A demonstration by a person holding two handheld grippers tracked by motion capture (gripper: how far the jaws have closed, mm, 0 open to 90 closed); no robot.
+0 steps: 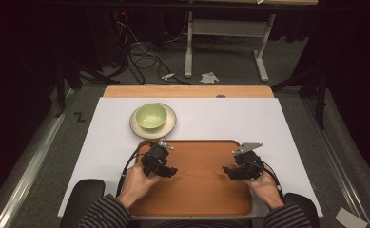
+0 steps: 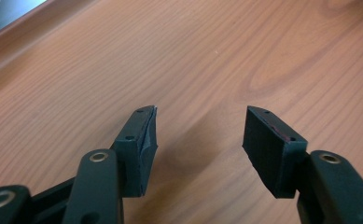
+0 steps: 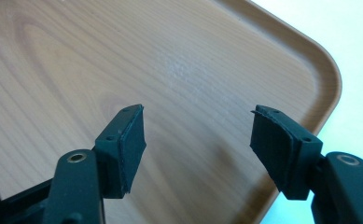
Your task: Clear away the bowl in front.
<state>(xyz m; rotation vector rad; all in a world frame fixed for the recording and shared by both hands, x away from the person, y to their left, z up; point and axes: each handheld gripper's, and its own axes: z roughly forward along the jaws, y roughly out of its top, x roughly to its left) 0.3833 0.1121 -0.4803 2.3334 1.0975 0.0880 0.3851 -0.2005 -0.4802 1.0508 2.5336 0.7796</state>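
My left gripper and right gripper hover over the wooden tray, jaws spread on both, nothing between them. Green bowl sits on a plate on the white desk, just beyond the tray's far-left corner. 2 hands, approx. level.

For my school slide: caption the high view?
Two open grippers over a wooden tray, green bowl behind.

White-topped table, wooden strip along far edge; directly on it, a wooden tray at the near middle and, just beyond the tray's far left corner, a plate bearing a green bowl.
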